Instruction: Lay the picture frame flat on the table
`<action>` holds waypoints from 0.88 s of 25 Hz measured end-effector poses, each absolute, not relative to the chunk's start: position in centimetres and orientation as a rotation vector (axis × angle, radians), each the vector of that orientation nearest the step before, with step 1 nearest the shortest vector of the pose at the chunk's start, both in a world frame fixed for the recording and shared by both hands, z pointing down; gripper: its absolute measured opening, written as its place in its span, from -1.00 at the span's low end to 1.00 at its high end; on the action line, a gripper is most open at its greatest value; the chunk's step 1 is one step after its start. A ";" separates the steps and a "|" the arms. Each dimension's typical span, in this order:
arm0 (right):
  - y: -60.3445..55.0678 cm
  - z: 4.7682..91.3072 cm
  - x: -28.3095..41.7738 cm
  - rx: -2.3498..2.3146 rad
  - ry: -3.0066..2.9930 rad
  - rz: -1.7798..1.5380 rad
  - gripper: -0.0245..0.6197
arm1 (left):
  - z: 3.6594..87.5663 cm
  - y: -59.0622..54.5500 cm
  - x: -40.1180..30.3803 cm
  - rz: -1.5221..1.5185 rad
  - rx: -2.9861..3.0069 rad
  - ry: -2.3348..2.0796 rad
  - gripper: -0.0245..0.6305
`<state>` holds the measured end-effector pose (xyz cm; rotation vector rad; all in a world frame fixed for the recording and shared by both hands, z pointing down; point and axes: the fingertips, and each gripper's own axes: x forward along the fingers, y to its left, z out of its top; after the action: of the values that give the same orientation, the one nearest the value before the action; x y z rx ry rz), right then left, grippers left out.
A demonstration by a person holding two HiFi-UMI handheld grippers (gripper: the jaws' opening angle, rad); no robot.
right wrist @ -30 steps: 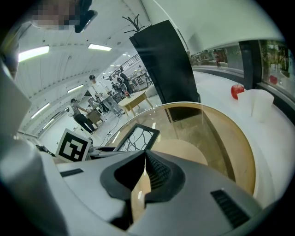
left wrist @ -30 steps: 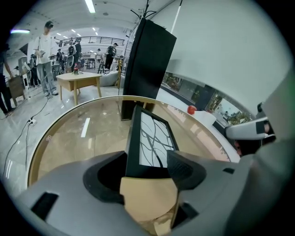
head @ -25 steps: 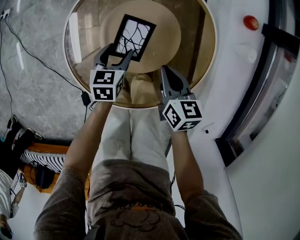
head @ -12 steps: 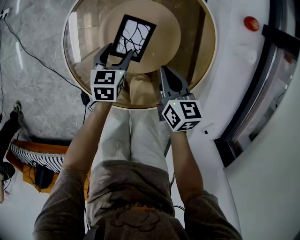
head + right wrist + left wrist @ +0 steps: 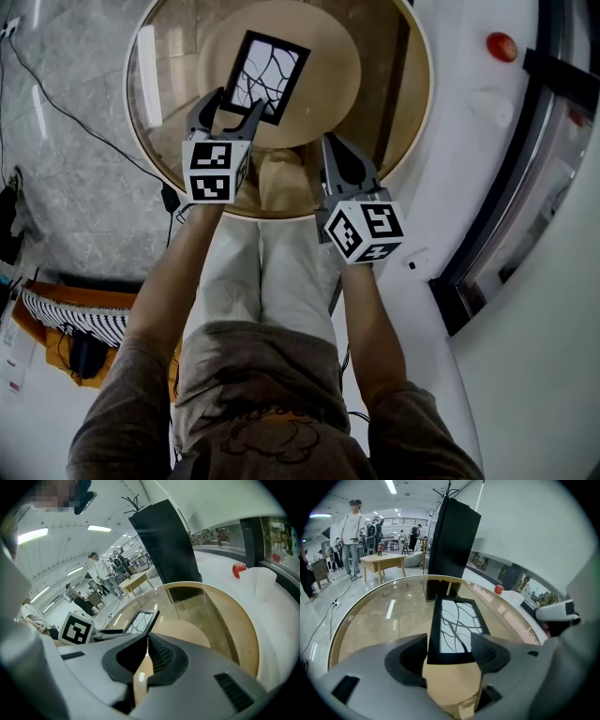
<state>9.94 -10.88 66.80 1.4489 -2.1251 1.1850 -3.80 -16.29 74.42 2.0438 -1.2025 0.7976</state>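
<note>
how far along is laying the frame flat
Done: the black-bordered picture frame looks flat on the round glass table. In hand: the left gripper, jaws apart, straddles its near end; the right gripper is shut and empty. Left: probably just pulling back.

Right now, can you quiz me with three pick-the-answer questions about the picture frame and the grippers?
1. Where is the picture frame?
A. on the round glass table
B. on the floor
C. held up in the air

2. What colour is the frame's border?
A. red
B. black
C. yellow

3. How are the right gripper jaws?
A. wide apart
B. shut, with nothing between them
C. shut on the frame

Answers:
1 A, it lies on the table, just ahead of the left gripper.
2 B, its border looks black in every view.
3 B, the right gripper view shows them together and empty.
</note>
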 end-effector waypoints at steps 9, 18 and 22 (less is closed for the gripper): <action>-11.0 64.5 9.1 1.456 -2.146 1.175 -0.86 | 71.3 -16.9 -3.8 0.753 2.070 -1.192 -0.18; -10.8 60.2 7.6 1.444 -2.166 1.153 -0.86 | 66.0 -16.0 -4.6 0.657 2.017 -1.159 -0.80; -10.1 57.5 8.1 1.459 -2.156 1.154 -0.86 | 62.9 -15.0 -4.5 0.651 1.999 -1.148 -0.87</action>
<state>8.06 -10.12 57.52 1.4592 -2.1561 1.1535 -4.47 -15.05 62.95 1.9989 -1.1483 0.6506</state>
